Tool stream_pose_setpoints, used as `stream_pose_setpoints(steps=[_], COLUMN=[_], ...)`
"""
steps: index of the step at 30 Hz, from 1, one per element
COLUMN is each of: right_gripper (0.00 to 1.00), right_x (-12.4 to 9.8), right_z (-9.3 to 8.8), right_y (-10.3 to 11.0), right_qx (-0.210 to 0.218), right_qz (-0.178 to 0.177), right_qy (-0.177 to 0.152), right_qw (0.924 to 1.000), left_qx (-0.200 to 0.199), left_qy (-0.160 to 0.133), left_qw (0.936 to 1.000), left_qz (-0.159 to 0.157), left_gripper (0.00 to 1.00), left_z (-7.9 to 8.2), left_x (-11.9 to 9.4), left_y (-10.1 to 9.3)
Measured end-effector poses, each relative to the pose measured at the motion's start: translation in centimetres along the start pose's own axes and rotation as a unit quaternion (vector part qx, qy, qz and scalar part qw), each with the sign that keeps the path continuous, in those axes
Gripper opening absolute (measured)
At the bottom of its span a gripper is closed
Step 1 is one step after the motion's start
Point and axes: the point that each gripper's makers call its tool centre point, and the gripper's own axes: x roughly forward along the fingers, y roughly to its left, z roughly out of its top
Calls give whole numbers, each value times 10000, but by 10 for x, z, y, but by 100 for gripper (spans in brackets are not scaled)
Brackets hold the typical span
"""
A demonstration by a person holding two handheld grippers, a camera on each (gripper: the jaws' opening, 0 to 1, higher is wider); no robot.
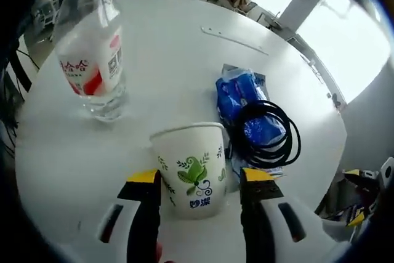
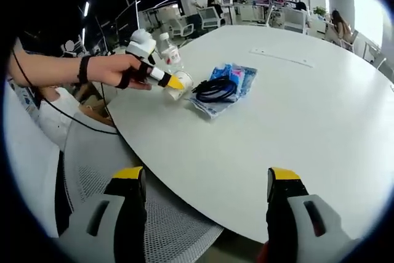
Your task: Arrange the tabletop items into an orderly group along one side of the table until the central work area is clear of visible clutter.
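Observation:
A white paper cup (image 1: 192, 163) with a green leaf print stands between the jaws of my left gripper (image 1: 200, 177). The jaws are open; the left one is at the cup's side, while a gap remains on the right. Behind it to the left stands a clear bottle (image 1: 92, 60) with a red and white label. To the right lies a blue packet (image 1: 240, 97) with a coiled black cable (image 1: 271, 132) on top. In the right gripper view my right gripper (image 2: 206, 180) hangs open over the table's near edge, far from the cup (image 2: 180, 89), bottle (image 2: 167, 50) and packet (image 2: 229, 78).
The round white table (image 2: 295, 121) carries a thin white strip (image 2: 280, 58) farther back. A grey mesh chair (image 2: 160, 220) sits below the right gripper. A person's hand (image 2: 114, 69) holds the left gripper (image 2: 174, 80). Desks and people fill the office behind.

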Motion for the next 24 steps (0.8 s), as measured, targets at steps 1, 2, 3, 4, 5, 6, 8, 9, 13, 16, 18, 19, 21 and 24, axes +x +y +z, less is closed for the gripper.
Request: stream_pose_setpoints(steps=[1, 2, 3, 4, 5, 6, 8, 9, 13, 16, 18, 19, 21, 24], right_gripper=[81, 81, 81, 81, 81, 81, 81, 81, 81, 81, 81, 81, 80, 80], right_x=[0, 0, 0, 0, 0, 0, 0, -1, -1, 0, 1, 1, 2, 4], right_z=[0, 0, 1, 1, 1, 2, 3, 4, 10, 12, 15, 16, 19, 20], right_y=[1, 1, 1, 1, 0, 0, -2, -3, -10, -11, -12, -12, -12, -12], right_qx=[11, 25, 34, 33, 27, 17, 6, 5, -20, -85, -117, -121, -122, -174], right_qz=[4, 9, 12, 13, 13, 13, 11, 6, -12, -3, 6, 9, 12, 56], right_qy=[-4, -10, -15, -15, -9, 2, 6, 2, -26, 2, 2, -3, -21, -14], right_qw=[10000, 10000, 10000, 10000, 10000, 10000, 10000, 10000, 10000, 10000, 9999, 9999, 9999, 9998], left_qx=[-28, -39, -47, -60, -57, -43, -12, -27, -56, -93, -305, -326, -297, -291], left_qy=[6, 23, 28, 25, 24, 29, 59, 72, 100, 103, 45, 36, 17, -36], left_qw=[10000, 10000, 10000, 10000, 10000, 10000, 10000, 10000, 9999, 9999, 9994, 9994, 9995, 9995], left_qz=[1, 3, 0, -8, -10, -9, -3, -1, -34, -46, -138, -116, -85, -113], left_gripper=[51, 51, 50, 49, 48, 47, 45, 44, 42, 40, 40, 39, 39, 39], left_z=[0, -1, -2, -1, -1, -2, -3, -3, -4, -2, 0, 0, 0, 1], left_x=[-2, -1, -3, -3, -4, -4, -3, -3, -1, 0, 0, -1, -2, -7], left_y=[-1, -1, -2, -3, -4, -4, -3, -2, -3, -3, -5, -2, -1, 1])
